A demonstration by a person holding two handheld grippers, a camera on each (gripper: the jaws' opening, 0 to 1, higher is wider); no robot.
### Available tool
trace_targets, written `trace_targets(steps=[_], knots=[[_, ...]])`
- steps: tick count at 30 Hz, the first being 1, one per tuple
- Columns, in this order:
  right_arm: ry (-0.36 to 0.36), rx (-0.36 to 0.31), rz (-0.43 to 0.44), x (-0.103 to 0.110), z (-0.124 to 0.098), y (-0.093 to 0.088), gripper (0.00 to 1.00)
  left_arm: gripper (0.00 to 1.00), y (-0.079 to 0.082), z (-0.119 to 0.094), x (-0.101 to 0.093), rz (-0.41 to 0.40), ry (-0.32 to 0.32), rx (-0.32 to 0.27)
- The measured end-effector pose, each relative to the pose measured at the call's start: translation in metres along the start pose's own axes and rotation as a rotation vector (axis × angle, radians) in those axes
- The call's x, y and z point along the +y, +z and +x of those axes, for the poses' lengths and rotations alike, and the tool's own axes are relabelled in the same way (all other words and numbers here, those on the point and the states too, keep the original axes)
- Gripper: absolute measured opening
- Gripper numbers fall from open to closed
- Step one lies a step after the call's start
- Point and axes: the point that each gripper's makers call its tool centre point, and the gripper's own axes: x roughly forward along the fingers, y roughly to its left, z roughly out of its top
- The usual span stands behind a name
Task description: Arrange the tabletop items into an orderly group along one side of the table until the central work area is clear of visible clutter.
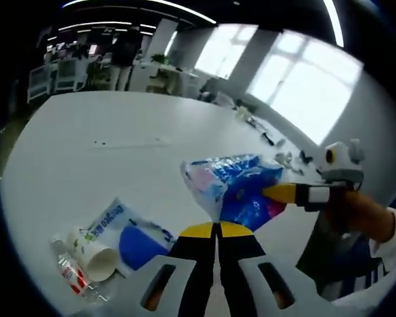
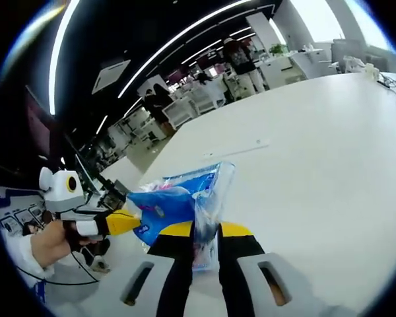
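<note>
The left hand-held gripper (image 1: 216,228) has its yellow-tipped jaws drawn together on the edge of the blue plastic packet (image 1: 234,188). The right hand-held gripper (image 2: 204,228) clamps the opposite edge of that packet, its jaws likewise closed. Each reaches into the other's view from the side, with a hand (image 1: 356,211) wrapped round its grip behind the jaws.

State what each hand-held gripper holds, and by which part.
Both grip the same blue tissue pack: the left hand-held gripper pinches its lower edge, the right hand-held gripper its opposite edge.
</note>
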Motion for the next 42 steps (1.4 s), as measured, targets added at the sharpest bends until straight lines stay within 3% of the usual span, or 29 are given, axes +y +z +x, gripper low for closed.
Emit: trace_targets(steps=[24,42], knots=[[-0.053,0.013,-0.074,-0.075,0.002,0.009,0.09,0.00,-0.006,0.074,-0.018,0.023,-0.028,0.083],[-0.065,0.062,-0.123,-0.122,0.022,-0.005,0.08,0.00,-0.022,0.120,-0.011,0.060,-0.017,0.142]])
